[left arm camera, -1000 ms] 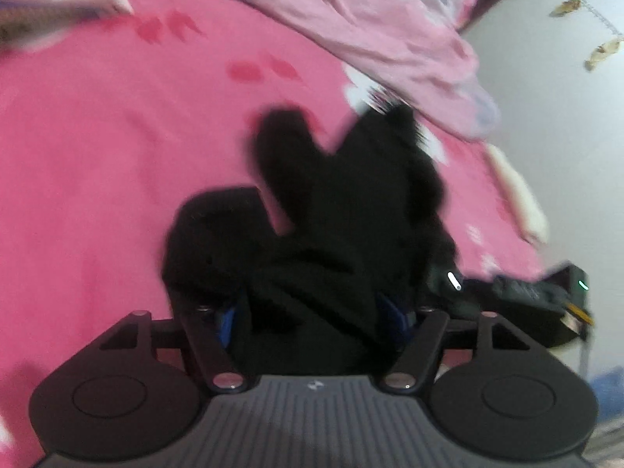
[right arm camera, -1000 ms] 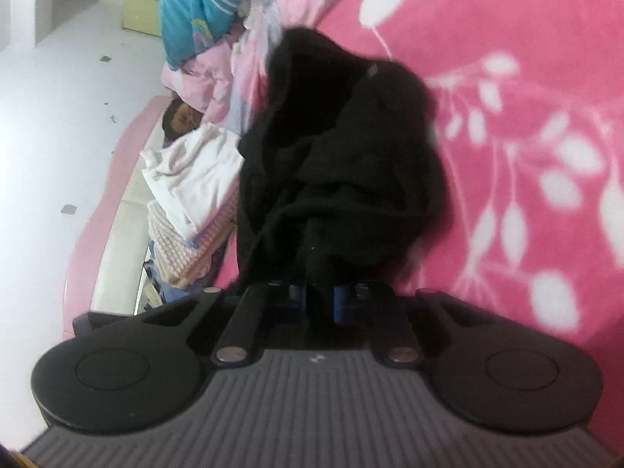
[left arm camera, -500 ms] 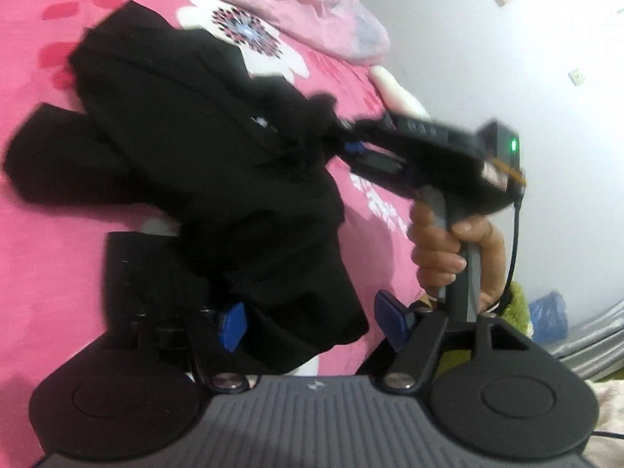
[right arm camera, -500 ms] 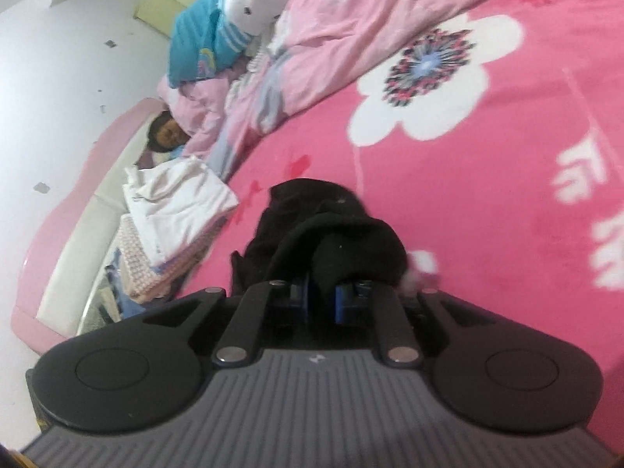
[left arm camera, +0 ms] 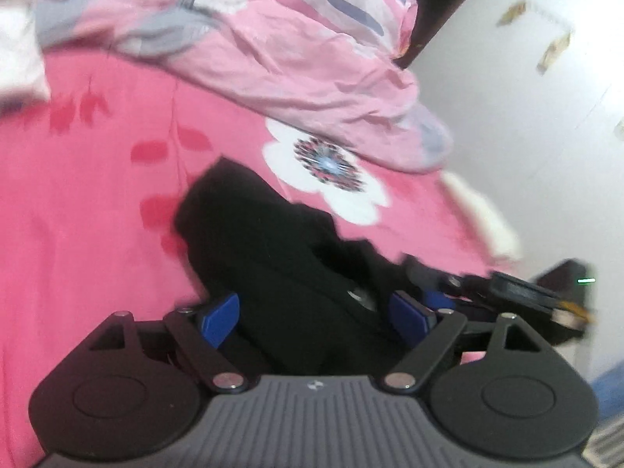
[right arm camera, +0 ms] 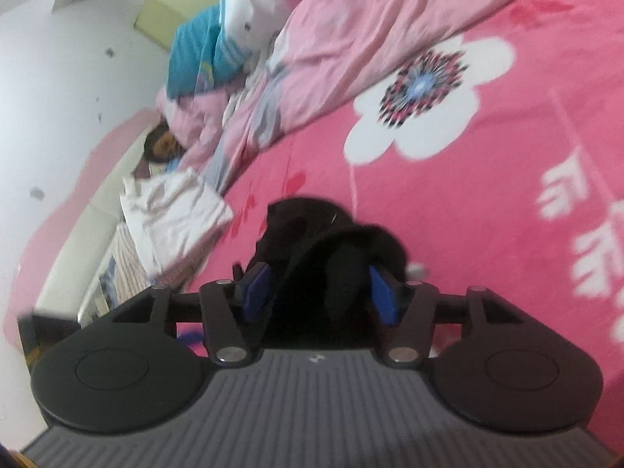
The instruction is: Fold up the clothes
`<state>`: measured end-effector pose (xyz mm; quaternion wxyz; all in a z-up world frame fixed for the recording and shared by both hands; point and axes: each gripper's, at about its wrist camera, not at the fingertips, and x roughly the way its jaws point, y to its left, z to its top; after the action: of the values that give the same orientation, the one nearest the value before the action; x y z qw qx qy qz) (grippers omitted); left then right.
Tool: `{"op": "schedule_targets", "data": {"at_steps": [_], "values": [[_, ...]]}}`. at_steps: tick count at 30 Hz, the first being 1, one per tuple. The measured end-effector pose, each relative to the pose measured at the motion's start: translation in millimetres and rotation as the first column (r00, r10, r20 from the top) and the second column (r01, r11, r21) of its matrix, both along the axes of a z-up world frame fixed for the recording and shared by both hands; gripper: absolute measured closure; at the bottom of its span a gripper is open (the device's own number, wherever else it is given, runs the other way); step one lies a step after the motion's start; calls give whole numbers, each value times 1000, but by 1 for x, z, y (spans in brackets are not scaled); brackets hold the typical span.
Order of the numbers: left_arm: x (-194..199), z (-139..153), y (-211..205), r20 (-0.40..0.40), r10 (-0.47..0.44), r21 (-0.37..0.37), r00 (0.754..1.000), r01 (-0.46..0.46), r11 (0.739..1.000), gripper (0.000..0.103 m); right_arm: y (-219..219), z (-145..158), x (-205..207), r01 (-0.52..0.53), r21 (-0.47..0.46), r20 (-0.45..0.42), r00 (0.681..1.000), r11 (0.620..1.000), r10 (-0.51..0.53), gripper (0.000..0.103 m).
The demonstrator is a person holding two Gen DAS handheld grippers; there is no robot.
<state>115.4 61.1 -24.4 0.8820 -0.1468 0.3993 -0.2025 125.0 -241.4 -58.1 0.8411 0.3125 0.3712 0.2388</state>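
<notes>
Black garment [left arm camera: 273,257] lies between both parted tongs.

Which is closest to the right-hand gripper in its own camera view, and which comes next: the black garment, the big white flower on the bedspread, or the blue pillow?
1. Black garment: between the open fingers of the right gripper, low centre.
2. White flower: printed on the pink bedspread, up and to the right.
3. Blue pillow: farthest, upper left near the wall.

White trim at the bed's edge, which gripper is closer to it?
Right. The right gripper sits close beside the white trim; the left gripper is further inward, straddling the black garment.
</notes>
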Motion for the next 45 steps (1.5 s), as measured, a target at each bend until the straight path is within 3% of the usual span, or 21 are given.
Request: {"op": "schedule_targets", "data": {"at_steps": [1, 2, 4, 5, 6, 8, 15, 17, 21, 28, 31, 33, 36, 38, 43, 45], "values": [[1, 0, -3, 10, 5, 21, 1000, -5, 1000, 24, 5, -2, -1, 5, -14, 4, 1000, 1000, -5, 48], [-2, 2, -2, 16, 8, 22, 1000, -8, 1000, 36, 8, -4, -2, 8, -21, 6, 1000, 1000, -8, 50], [-7, 5, 1, 26, 13, 23, 1000, -14, 1000, 52, 9, -9, -3, 22, -21, 4, 1000, 1000, -21, 69], [-9, 6, 2, 31, 16, 24, 999, -17, 1000, 66, 8, -11, -4, 31, -22, 2, 1000, 999, -31, 87], [-12, 8, 3, 36, 19, 24, 999, -20, 1000, 78, 6, -13, -5, 39, -23, -1, 999, 999, -39, 90], [-17, 11, 6, 46, 24, 25, 999, -25, 999, 88, -1, -15, -10, 66, -12, 6, 998, 998, -66, 93], [-34, 22, 16, 82, 43, 29, 996, -46, 999, 93, -31, -3, -33, 138, 29, 57, 989, 990, -139, 95], [-44, 30, 25, 95, 47, 23, 994, -49, 999, 100, -39, 3, -42, 142, 48, 72, 987, 989, -145, 95], [-60, 35, 45, 114, 79, 67, 990, -87, 994, 100, -54, 12, -61, 200, -4, 118, 973, 980, -198, 95], [-63, 10, 82, 31, 184, 155, 982, -187, 970, 100, -74, -16, -77, 200, -53, 7, 980, 978, -200, 94], [-60, 4, 97, -28, 194, 153, 981, -187, 970, 94, -83, -23, -83, 203, -45, -25, 979, 978, -204, 89], [-59, 2, 107, -57, 196, 147, 979, -186, 971, 73, -90, -20, -87, 209, -58, -26, 977, 976, -211, 82], [-61, 12, 117, 5, 235, 161, 972, -233, 959, 48, -105, -9, -96, 227, -60, 9, 974, 972, -227, 64], [-57, 19, 119, 40, 239, 149, 970, -243, 959, 42, -116, -1, -101, 245, -53, 41, 969, 968, -243, 57], [-14, 19, 87, 27, 108, 121, 994, -111, 986, 31, -122, 13, -78, 221, -57, 79, 973, 974, -216, 55], [3, 19, 75, 23, 55, 110, 998, -57, 992, 29, -111, 15, -58, 165, -67, 83, 984, 984, -159, 53]]}}
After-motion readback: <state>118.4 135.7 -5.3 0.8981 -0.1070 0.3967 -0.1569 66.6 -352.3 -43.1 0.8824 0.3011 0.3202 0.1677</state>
